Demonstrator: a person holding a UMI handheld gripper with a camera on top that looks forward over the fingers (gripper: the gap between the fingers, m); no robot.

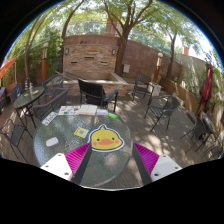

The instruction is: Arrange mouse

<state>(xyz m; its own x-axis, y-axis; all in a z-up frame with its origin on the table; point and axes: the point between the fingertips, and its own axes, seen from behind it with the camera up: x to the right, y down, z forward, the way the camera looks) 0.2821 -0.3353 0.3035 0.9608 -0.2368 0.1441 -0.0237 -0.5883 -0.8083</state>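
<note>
A yellow duck-shaped mouse pad point(107, 139) lies on a round glass table point(100, 170), just ahead of my fingers. A small white object point(52, 141), possibly the mouse, lies on the glass to the left of the duck pad, beyond my left finger. My gripper point(112, 165) is open above the near part of the table. Its magenta pads point(76, 160) stand wide apart with only glass between them. It holds nothing.
A small yellow-green item point(80, 131) lies left of the duck pad. Papers point(75, 110) lie at the table's far side. Dark patio chairs point(97, 93) and other tables point(26, 98) stand around. A brick wall point(90, 55) and trees rise behind.
</note>
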